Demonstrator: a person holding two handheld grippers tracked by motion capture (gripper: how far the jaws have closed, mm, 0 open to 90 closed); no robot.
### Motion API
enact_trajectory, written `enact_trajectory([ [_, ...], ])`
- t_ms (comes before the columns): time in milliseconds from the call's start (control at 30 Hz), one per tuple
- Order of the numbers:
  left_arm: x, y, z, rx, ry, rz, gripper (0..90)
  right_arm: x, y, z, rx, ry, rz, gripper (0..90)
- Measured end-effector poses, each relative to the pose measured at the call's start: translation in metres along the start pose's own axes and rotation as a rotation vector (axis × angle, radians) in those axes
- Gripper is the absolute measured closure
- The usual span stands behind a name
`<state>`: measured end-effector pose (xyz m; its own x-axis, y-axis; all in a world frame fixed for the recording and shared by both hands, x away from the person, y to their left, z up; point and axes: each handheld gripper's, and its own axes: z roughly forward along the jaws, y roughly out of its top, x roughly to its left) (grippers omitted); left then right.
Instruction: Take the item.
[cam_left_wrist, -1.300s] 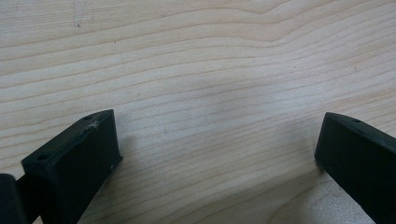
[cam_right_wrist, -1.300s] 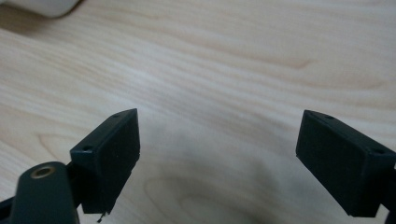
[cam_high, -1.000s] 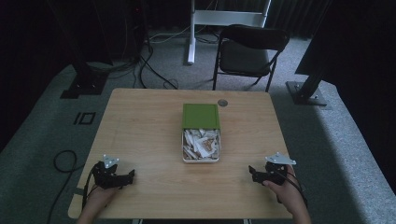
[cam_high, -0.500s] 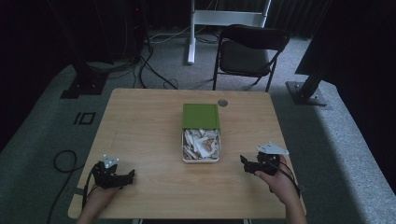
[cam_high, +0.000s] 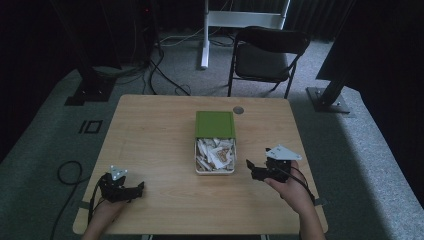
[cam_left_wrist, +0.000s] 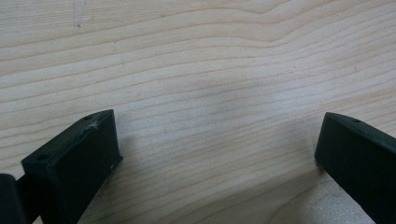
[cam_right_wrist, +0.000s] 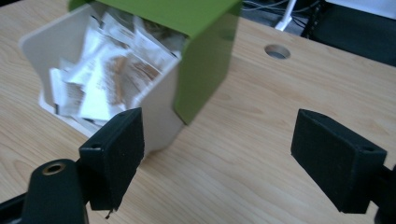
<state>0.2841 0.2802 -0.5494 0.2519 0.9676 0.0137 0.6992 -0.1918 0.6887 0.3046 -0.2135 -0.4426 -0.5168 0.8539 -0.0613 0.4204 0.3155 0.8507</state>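
A white box (cam_high: 214, 169) stands at the middle of the wooden table (cam_high: 150, 135), its green lid (cam_high: 215, 124) pushed back over the far half. Several paper packets (cam_high: 215, 154) lie in the uncovered near half. My right gripper (cam_high: 252, 170) hangs just right of the box and points at it. Its jaws are open with nothing between them, and they have just been closing a little. In the right gripper view the gripper (cam_right_wrist: 219, 154) faces the box wall (cam_right_wrist: 159, 116), the lid (cam_right_wrist: 205, 60) and the packets (cam_right_wrist: 107, 74). My left gripper (cam_high: 137, 189) rests open at the near left over bare wood (cam_left_wrist: 196, 70).
A round cable hole (cam_high: 238, 110) sits in the table behind the box. Beyond the far edge stand a black folding chair (cam_high: 267, 55) and a white stand (cam_high: 210, 30). Cables (cam_high: 160, 75) lie on the carpet to the left.
My right gripper has risen and moved left toward the box, away from the near right corner. The left gripper has stayed where it was.
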Motion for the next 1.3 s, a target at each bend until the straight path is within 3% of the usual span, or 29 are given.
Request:
enact_trajectory([
  [167, 0.0, 0.0, 0.0, 0.0, 0.0, 0.0, 0.6, 0.014, 0.009, 0.004, -0.011, 0.032, -0.036, 21.7],
  [567, 0.0, 0.0, 0.0, 0.0, 0.0, 0.001, 0.6, 0.042, 0.025, 0.018, -0.044, 0.094, -0.071, 25.0],
  [767, 0.0, 0.0, 0.0, 0.0, 0.0, 0.001, 0.7, 0.053, 0.028, 0.028, -0.04, 0.132, -0.087, 41.4],
  [1000, 0.0, 0.0, 0.0, 0.0, 0.0, 0.001, 0.6, 0.062, 0.025, 0.041, -0.023, 0.177, -0.113, 48.1],
  [1300, 0.0, 0.0, 0.0, 0.0, 0.0, 0.001, 0.6, 0.069, 0.02, 0.058, 0.001, 0.17, -0.114, 53.4],
])
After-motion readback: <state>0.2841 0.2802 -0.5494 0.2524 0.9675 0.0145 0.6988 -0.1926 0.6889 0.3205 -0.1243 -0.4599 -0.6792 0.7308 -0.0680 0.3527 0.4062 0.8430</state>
